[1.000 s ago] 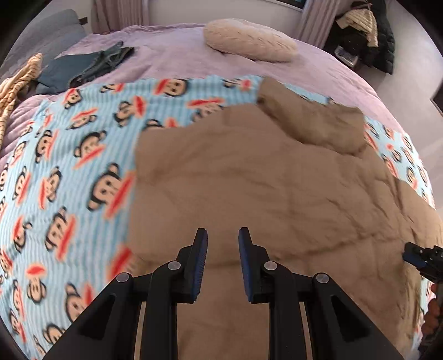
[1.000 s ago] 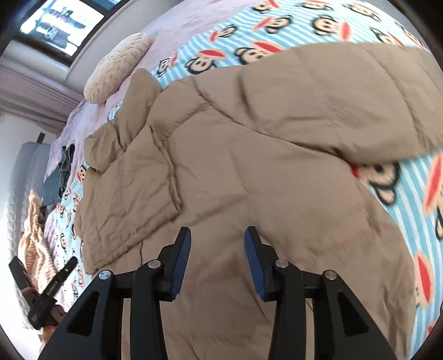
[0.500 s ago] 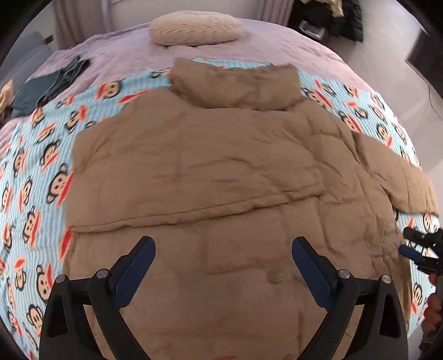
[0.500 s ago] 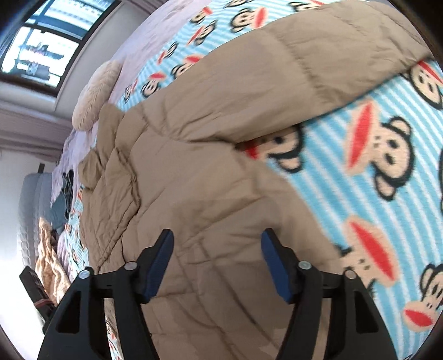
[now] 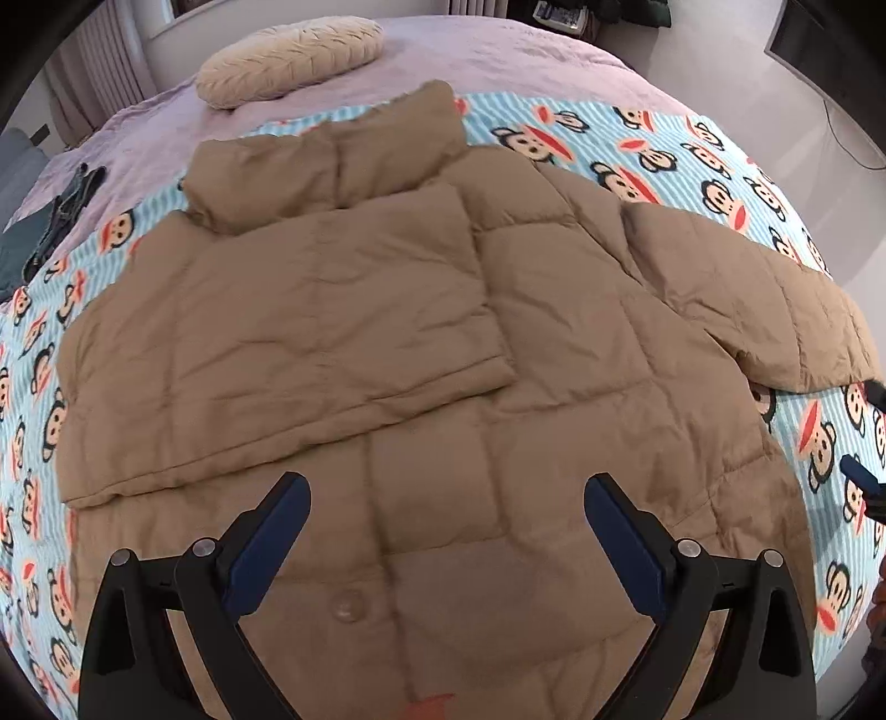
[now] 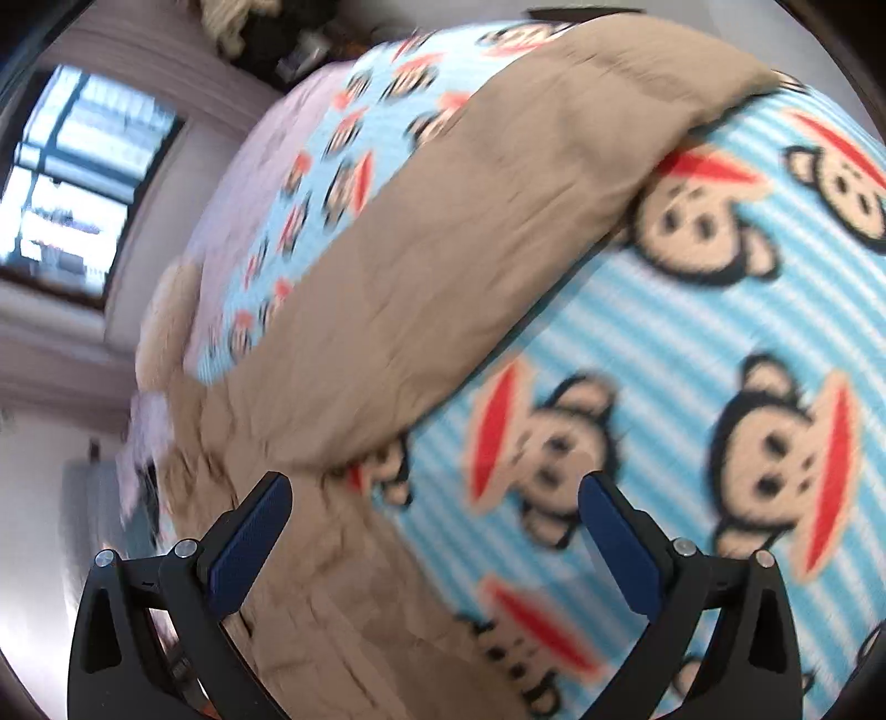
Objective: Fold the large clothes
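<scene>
The left claw (image 5: 446, 509) stands wide open, its two blue-padded fingers (image 5: 271, 540) spread far apart with nothing between them. It hovers above the lower front of a tan quilted puffer jacket (image 5: 421, 354), and a round snap button (image 5: 347, 603) of the jacket shows just below the gap between the fingers. The jacket lies flat on a light blue striped blanket printed with cartoon monkey faces (image 5: 714, 171). Its left sleeve is folded across the chest, the collar (image 5: 332, 160) lies at the far end, and the right sleeve (image 5: 764, 310) stretches out sideways over the blanket. At the right edge of this view, just past that sleeve's cuff, the blue tips of the other claw peek in.

The right claw (image 6: 434, 512) is also wide open and empty. It points at the spot where the jacket's right sleeve (image 6: 470, 255) joins the body: its left finger (image 6: 249, 540) is over tan fabric, its right finger over the monkey blanket (image 6: 692, 343). The sleeve runs away from the claw, up and to the right. This view is blurred.

Beyond the blanket, a mauve bedspread (image 5: 498, 55) covers the bed and carries an oval cream textured cushion (image 5: 293, 52). Dark blue-grey clothes (image 5: 61, 216) lie at the bed's left edge.
</scene>
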A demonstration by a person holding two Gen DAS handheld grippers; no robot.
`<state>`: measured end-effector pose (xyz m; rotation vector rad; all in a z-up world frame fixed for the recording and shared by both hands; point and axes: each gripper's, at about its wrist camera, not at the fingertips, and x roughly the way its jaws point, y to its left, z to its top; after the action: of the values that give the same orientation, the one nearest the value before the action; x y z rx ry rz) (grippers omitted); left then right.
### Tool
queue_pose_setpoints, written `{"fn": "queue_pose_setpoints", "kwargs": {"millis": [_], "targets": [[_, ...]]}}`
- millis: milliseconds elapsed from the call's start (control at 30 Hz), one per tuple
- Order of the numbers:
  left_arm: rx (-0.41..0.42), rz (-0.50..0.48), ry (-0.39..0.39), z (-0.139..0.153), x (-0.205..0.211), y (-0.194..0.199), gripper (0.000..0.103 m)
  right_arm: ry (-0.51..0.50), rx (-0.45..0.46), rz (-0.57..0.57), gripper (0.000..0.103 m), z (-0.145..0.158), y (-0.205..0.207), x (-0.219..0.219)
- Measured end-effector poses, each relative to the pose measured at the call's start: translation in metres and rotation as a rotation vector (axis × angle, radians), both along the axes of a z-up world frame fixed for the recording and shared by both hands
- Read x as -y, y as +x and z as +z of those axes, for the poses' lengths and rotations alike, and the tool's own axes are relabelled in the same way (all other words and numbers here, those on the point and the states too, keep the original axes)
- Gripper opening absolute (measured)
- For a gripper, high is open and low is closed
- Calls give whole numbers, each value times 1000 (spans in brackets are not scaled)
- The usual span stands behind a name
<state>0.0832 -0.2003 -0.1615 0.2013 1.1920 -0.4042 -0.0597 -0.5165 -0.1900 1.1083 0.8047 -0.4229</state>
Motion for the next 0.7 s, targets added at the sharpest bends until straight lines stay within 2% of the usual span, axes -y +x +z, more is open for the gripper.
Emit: {"fn": "queue_pose_setpoints", "kwargs": {"millis": [167,233,433,600,667,700], "targets": [[-28,-14,8,-7,20,1,100,42,-26,-66,103,-9,-8,46],[-55,-25,3,-10,27,0,100,75,-7,-90,103,-13,-7,62],[-63,-18,-3,-9,44,-5,100,138,110,-149,103,-19,2,103],[-55,-12,-6,-5,50,-6,100,249,191,-225,102,-30,15,129],[-54,-7,-14,-4,50,-5,100,327,259,-264,100,-36,19,135],[-60,-2,-19,-4,49,-4,100,360,282,-275,93,-39,20,136]]}}
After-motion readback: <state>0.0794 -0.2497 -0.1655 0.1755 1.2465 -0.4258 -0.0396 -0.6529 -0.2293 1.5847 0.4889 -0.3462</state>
